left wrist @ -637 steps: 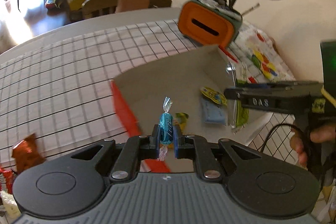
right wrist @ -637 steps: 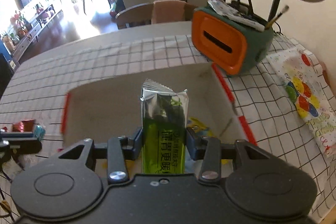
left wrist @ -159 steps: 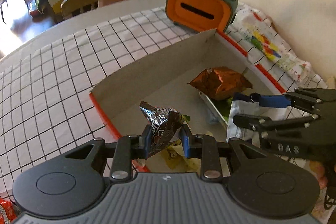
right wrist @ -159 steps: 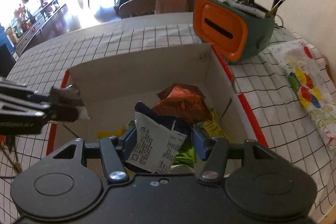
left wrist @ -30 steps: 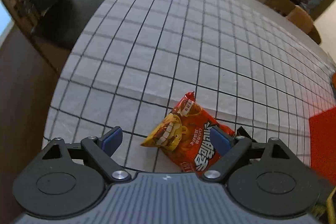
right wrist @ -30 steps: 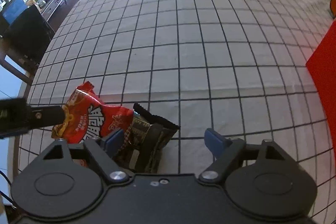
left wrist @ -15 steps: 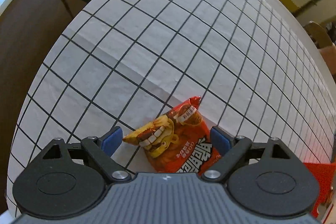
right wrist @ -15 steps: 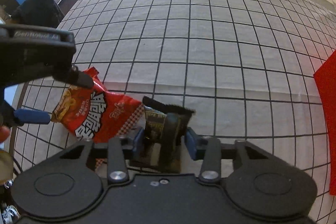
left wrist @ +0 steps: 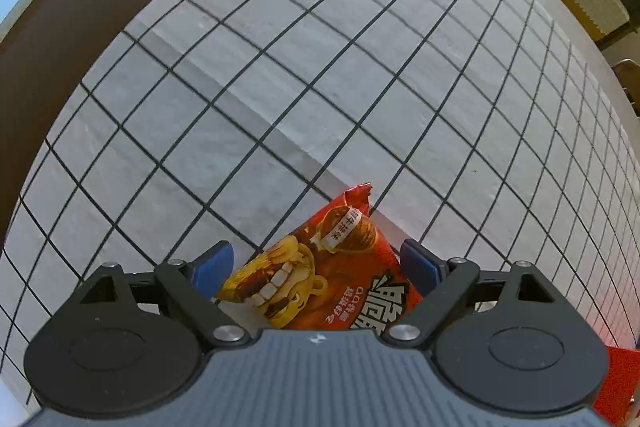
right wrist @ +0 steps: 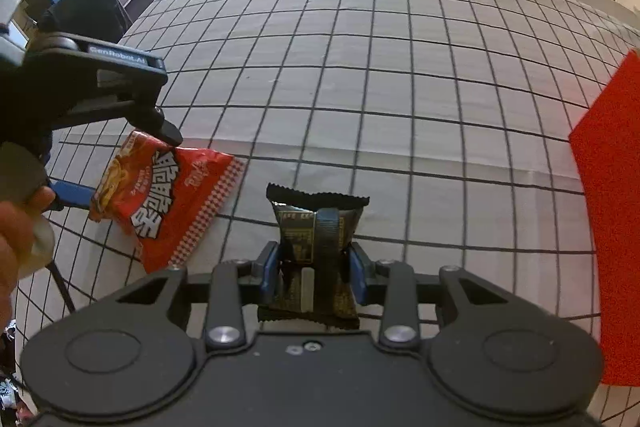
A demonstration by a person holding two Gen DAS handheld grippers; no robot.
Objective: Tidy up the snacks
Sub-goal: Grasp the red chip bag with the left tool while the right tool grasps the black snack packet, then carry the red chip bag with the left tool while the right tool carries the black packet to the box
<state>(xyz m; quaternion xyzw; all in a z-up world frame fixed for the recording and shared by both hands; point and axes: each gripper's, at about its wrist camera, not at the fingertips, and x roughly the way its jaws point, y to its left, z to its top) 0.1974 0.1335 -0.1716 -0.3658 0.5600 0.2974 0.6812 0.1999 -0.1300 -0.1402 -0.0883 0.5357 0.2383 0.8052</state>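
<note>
A red snack packet point(left wrist: 320, 275) lies flat on the checked tablecloth point(left wrist: 280, 87). My left gripper point(left wrist: 316, 263) points down over it, open, with its blue pads point(left wrist: 212, 263) on either side of the packet's width. In the right wrist view the same red packet point(right wrist: 168, 195) lies left of centre with the left gripper point(right wrist: 132, 167) straddling it. My right gripper point(right wrist: 316, 267) is closing the last bit on a dark foil snack packet point(right wrist: 316, 223), its pads pressing the packet's sides, just right of the red one.
A red box flap point(right wrist: 600, 227) juts in at the right edge; its corner point(left wrist: 616, 379) also shows low right in the left wrist view. The table's rounded edge point(left wrist: 100, 51) drops to dark floor on the left. A person's hand point(right wrist: 12, 247) holds the left gripper.
The right gripper has shut on the dark packet and drawn it right, apart from the red one. The left gripper has sunk and rolled around the red packet, still open.
</note>
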